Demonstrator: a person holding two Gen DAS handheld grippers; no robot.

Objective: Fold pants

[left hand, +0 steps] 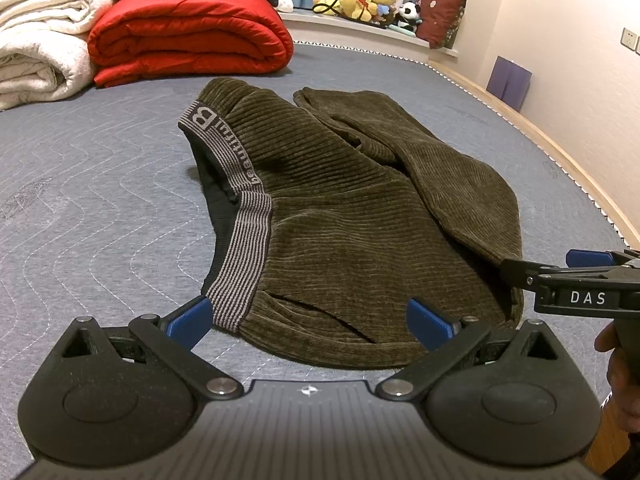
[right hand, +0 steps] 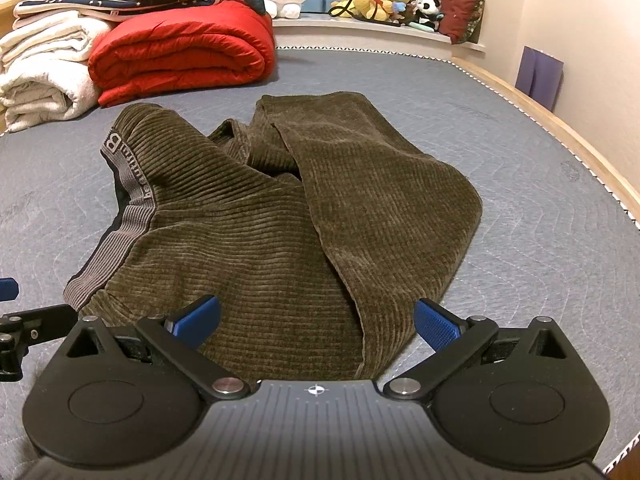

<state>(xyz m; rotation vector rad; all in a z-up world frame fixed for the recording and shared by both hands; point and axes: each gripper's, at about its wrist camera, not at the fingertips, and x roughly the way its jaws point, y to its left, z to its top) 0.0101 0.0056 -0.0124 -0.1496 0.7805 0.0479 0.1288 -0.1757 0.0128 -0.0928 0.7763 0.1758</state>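
Note:
Olive-green corduroy pants point(left hand: 360, 208) point(right hand: 280, 224) lie loosely folded on the grey quilted mattress point(left hand: 100, 200), with the legs doubled back over the seat. The grey striped waistband point(left hand: 240, 240) point(right hand: 120, 236) faces left. My left gripper point(left hand: 310, 322) is open low over the near edge, its blue pads straddling the corner by the waistband and a pocket slit. My right gripper point(right hand: 318, 322) is open too, its pads on either side of the near folded edge of the pants. The right gripper also shows from the side at the pants' right edge point(left hand: 520, 276).
A folded red quilt point(left hand: 188, 36) point(right hand: 180, 56) and rolled white blankets point(left hand: 36, 52) point(right hand: 44, 76) sit at the far left. Plush toys point(left hand: 368, 0) and a dark red cushion point(left hand: 442, 14) line the far ledge. A wooden bed edge point(left hand: 560, 156) and wall bound the right side.

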